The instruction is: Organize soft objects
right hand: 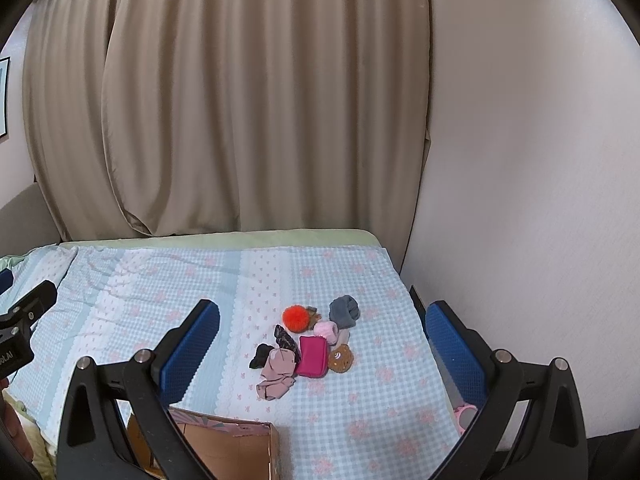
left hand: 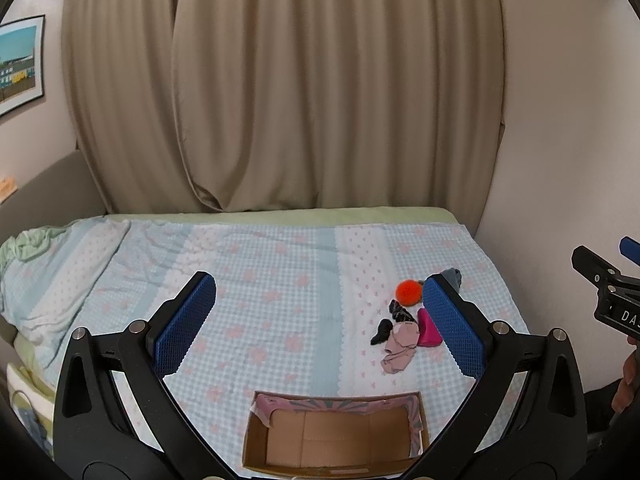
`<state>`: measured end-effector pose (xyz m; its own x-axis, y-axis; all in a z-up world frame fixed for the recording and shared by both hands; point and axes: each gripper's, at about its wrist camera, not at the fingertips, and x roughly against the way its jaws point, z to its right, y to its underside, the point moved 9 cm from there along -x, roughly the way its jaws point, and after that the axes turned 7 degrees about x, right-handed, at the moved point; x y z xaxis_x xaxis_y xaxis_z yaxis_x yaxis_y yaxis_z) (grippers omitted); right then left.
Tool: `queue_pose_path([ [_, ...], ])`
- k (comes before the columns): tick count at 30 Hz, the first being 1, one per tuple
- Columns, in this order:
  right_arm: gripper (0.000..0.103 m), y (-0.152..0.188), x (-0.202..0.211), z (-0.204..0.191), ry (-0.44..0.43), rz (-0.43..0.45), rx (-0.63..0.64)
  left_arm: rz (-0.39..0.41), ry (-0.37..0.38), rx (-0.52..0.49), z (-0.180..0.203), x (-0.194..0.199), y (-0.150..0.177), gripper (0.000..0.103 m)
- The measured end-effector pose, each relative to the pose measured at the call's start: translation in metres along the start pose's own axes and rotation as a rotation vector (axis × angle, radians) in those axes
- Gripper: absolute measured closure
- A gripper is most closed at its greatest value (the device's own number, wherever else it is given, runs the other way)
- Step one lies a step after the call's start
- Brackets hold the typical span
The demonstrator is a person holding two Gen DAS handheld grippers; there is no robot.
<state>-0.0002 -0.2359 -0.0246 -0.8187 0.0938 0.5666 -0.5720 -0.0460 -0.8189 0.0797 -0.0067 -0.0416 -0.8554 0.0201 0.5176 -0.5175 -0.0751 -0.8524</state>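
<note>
Soft pile (right hand: 306, 346) sits on the bed (right hand: 380, 392), dead ahead of our right tool (right hand: 322, 354), beyond the box (right hand: 240, 446). Both tools spread, empty; left tool (left hand: 320, 330) is offset left, so right is nearer.

White letters "DA" — cut off at the frame edge — show on the right gripper's black body (left hand: 618, 312). The left gripper's black body (right hand: 10, 356) carries partial white lettering, roughly "oLAI".
</note>
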Motion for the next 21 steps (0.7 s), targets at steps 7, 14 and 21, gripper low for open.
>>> queue_pose_path([
  [7, 0.0, 0.003, -0.009, 0.003, -0.005, 0.015, 0.0, 0.0, -0.001, 0.001, 0.001, 0.0, 0.0, 0.0],
  [14, 0.0, 0.005, -0.015, 0.005, -0.009, 0.018, 0.0, 0.0, 0.001, 0.003, 0.003, 0.002, 0.0, 0.0],
  [21, 0.0, 0.005, -0.014, 0.003, -0.007, 0.021, 0.0, 0.004, 0.002, 0.004, 0.003, 0.003, -0.002, 0.0],
])
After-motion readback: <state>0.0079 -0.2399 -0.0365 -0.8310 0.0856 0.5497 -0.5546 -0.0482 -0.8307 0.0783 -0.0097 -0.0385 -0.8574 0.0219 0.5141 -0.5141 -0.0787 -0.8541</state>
